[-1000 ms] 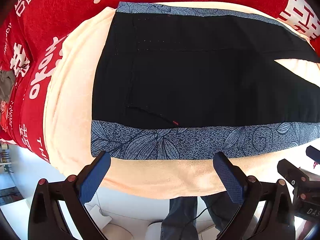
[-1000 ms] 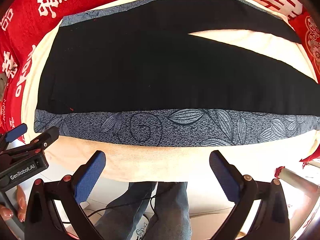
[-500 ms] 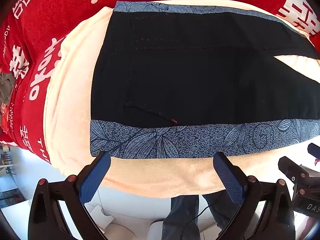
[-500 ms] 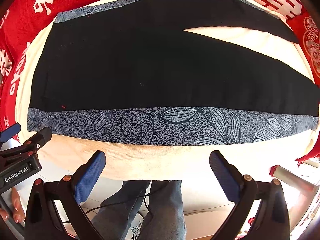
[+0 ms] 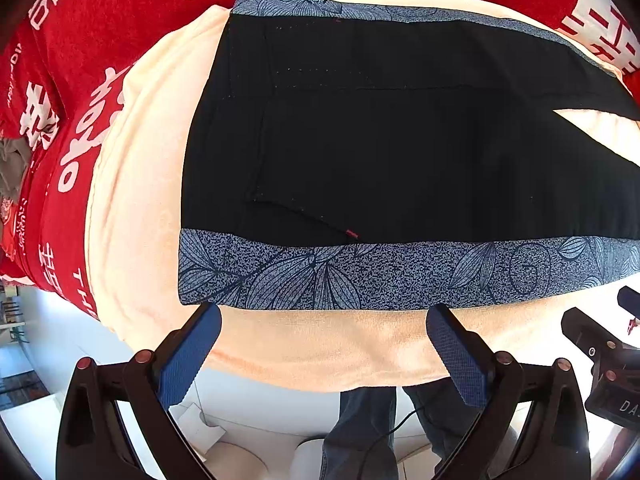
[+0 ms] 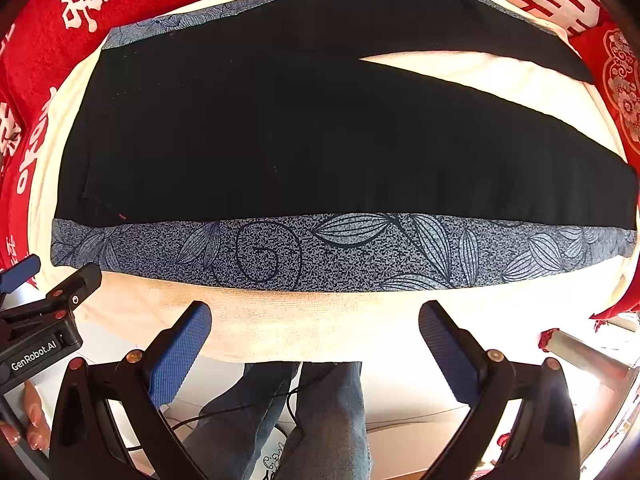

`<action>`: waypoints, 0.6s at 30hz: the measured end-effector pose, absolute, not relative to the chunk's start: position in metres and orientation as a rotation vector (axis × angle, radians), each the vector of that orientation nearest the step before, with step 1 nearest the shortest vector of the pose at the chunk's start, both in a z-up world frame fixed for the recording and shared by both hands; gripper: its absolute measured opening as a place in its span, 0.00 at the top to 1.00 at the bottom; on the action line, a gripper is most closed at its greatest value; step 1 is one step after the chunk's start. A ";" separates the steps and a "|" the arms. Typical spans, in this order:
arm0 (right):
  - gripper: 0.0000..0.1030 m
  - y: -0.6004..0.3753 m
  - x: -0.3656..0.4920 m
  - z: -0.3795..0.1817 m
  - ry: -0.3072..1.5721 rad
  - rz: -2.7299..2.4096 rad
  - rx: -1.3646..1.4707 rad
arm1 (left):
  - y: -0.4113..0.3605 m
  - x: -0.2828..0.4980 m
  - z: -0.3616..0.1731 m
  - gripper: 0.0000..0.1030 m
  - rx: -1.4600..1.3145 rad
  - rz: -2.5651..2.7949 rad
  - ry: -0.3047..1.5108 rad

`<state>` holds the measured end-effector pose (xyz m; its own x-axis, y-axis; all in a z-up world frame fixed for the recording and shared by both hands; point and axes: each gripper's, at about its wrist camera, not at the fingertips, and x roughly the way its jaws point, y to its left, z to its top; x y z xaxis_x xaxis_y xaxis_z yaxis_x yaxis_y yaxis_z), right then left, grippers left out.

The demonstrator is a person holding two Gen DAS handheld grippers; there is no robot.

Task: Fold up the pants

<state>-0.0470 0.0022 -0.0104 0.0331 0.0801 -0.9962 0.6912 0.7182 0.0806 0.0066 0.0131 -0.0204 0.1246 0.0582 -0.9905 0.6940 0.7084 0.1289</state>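
You had the pants (image 5: 392, 152) spread flat on a cream towel (image 5: 136, 208), waistband to the left and the two legs running off to the right, with a wedge of towel showing between them. A blue leaf-printed band (image 5: 360, 276) ran along the near edge, closest to your grippers. The towel lay over a red cloth (image 5: 92, 40) printed with white characters, which wrapped around the far and left sides.

Your left gripper (image 5: 324, 346) hovered just short of the printed band near the waist end, its jaws spread wide and holding nothing. Your right gripper (image 6: 316, 344) hovered the same way farther along the near leg, also spread wide and empty. Nothing lay between either gripper and the fabric edge.

The left view showed the slanted pocket seam with its small red stitch (image 5: 352, 234) and a crumpled grey item (image 5: 10, 164) at the far left. Only the right view took in the leg hems, a red embroidered cushion (image 6: 620, 92) at the right, a pale roll with a red end (image 6: 580, 354) low right, and your jeans (image 6: 320, 420) and fingers (image 6: 34, 420) below.
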 end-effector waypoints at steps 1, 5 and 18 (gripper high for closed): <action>0.00 0.002 -0.047 -0.010 1.486 -0.527 0.666 | 0.014 0.007 -0.021 0.00 0.679 -0.519 1.387; 0.00 0.003 -0.046 -0.012 1.489 -0.523 0.669 | 0.015 0.006 -0.021 0.00 0.678 -0.522 1.388; 0.00 0.006 -0.051 -0.025 1.502 -0.515 0.684 | 0.020 0.007 -0.029 0.00 0.681 -0.522 1.407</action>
